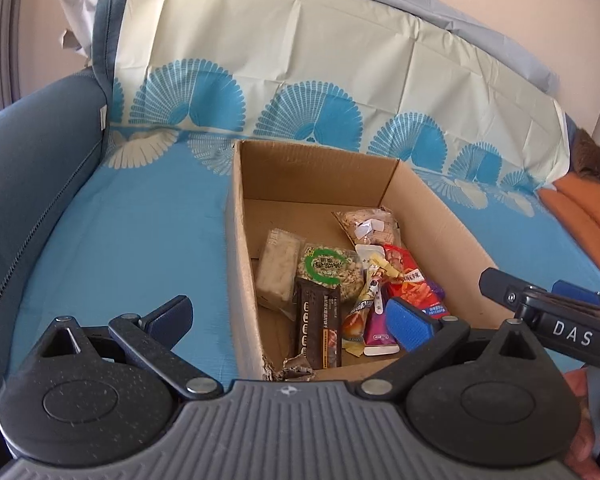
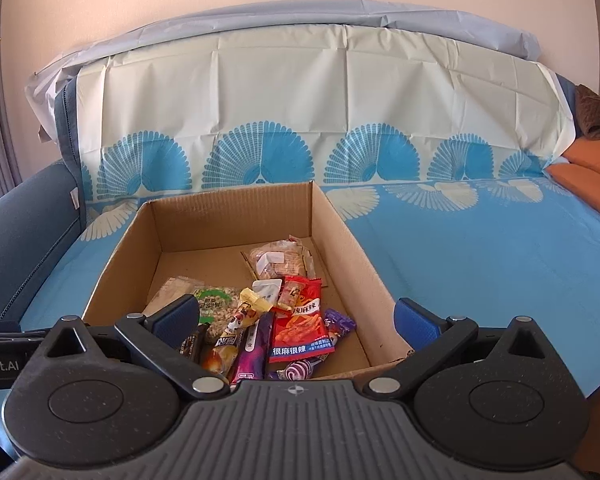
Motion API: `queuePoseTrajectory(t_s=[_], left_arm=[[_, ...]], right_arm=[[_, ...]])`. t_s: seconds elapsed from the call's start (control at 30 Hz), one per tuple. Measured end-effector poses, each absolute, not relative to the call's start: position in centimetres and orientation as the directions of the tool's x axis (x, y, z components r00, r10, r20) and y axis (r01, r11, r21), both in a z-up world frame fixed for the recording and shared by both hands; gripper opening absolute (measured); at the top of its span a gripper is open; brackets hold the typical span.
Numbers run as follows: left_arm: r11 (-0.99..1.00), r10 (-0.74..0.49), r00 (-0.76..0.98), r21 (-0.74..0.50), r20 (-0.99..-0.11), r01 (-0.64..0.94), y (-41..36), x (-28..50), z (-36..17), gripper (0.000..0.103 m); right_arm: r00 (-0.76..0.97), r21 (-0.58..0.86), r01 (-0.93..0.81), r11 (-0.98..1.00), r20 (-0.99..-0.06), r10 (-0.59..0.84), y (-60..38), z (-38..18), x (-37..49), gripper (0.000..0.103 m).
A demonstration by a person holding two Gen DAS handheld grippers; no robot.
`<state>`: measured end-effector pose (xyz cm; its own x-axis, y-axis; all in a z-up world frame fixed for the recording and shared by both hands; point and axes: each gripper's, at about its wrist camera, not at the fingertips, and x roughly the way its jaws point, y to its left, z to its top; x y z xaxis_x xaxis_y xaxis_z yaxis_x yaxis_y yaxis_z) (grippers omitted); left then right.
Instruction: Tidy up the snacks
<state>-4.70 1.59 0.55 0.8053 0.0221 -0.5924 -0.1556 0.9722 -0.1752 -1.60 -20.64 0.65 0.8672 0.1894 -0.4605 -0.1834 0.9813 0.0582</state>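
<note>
Left wrist view: chocolate bar [image 1: 318, 322] lengthwise toward camera in box [image 1: 440, 216], both jaws released, empty.

I count one cardboard box [image 2: 342, 236] in the middle of my right view, and one red chili-strip packet [image 2: 300, 330], one purple bar [image 2: 252, 354] and one swirled lollipop [image 2: 298, 372] low in its centre. Near my left view's centre lie one pale rice-cracker pack [image 1: 278, 270], one green-ringed nut bag [image 1: 332, 270], one dark chocolate bar [image 1: 320, 326] and one clear biscuit bag [image 1: 368, 224]. Two orange cushions [image 2: 592, 170] sit at the right edge.
</note>
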Motion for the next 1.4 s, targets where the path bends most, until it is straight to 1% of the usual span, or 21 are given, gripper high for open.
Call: queuePoseTrajectory(t_s=[0.03, 0.1, 0.13, 0.17, 0.2, 0.23, 0.27, 0.33, 0.43, 0.5, 0.87, 1.4], left_arm=[[0.972, 0.023, 0.812, -0.177, -0.584, -0.155, 1.8, -4.7, 0.2, 0.103], [0.978, 0.044, 0.823, -0.142, -0.567, -0.15, 1.8, -4.5, -0.6, 0.103], [0.976, 0.062, 0.804, -0.133, -0.591, -0.173, 1.9, -3.8, -0.8, 0.103], [0.967, 0.056, 0.786, -0.163, -0.616, -0.196, 2.2, -3.2, -0.8, 0.103], [0.96, 0.033, 0.787, -0.2, -0.616, -0.197, 2.6, -3.0, -0.7, 0.103], [0.96, 0.024, 0.803, -0.211, -0.595, -0.185, 2.6, -3.1, -0.5, 0.103], [0.967, 0.038, 0.814, -0.185, -0.579, -0.176, 2.3, -3.1, -0.3, 0.103], [0.973, 0.052, 0.808, -0.152, -0.587, -0.173, 1.9, -2.8, -0.2, 0.103], [0.972, 0.012, 0.803, -0.18, -0.596, -0.148, 1.7, -2.6, -0.5, 0.103], [0.973, 0.01, 0.795, -0.178, -0.607, -0.148, 1.5, -2.5, -0.8, 0.103], [0.969, 0.002, 0.794, -0.197, -0.608, -0.152, 2.1, -2.7, -0.7, 0.103], [0.971, -0.014, 0.794, -0.197, -0.608, -0.134, 1.6, -2.6, -0.9, 0.103]], right_arm=[[0.866, 0.057, -0.186, 0.981, -0.462, 0.191, -20.5, 0.6, -1.5, 0.102], [0.864, 0.043, -0.193, 0.98, -0.465, 0.19, -20.1, 0.5, -1.5, 0.102], [0.864, 0.033, -0.196, 0.98, -0.467, 0.189, -20.0, 0.4, -1.5, 0.102], [0.864, 0.023, -0.199, 0.98, -0.468, 0.187, -19.8, 0.3, -1.5, 0.102], [0.863, 0.015, -0.204, 0.979, -0.469, 0.187, -19.7, 0.2, -1.5, 0.102], [0.862, 0.007, -0.208, 0.978, -0.471, 0.187, -19.6, 0.1, -1.5, 0.102], [0.861, -0.001, -0.21, 0.978, -0.473, 0.185, -19.5, 0.0, -1.4, 0.102], [0.861, -0.011, -0.207, 0.978, -0.476, 0.177, -19.5, -0.2, -1.2, 0.102], [0.856, -0.007, -0.197, 0.98, -0.488, 0.169, -19.6, -0.4, -0.9, 0.102], [0.857, -0.012, -0.189, 0.982, -0.49, 0.159, -19.5, -0.4, -0.8, 0.102], [0.859, -0.038, -0.204, 0.978, -0.486, 0.161, -18.9, -0.5, -1.1, 0.102], [0.86, -0.037, -0.2, 0.979, -0.485, 0.157, -19.0, -0.6, -1.0, 0.102]])
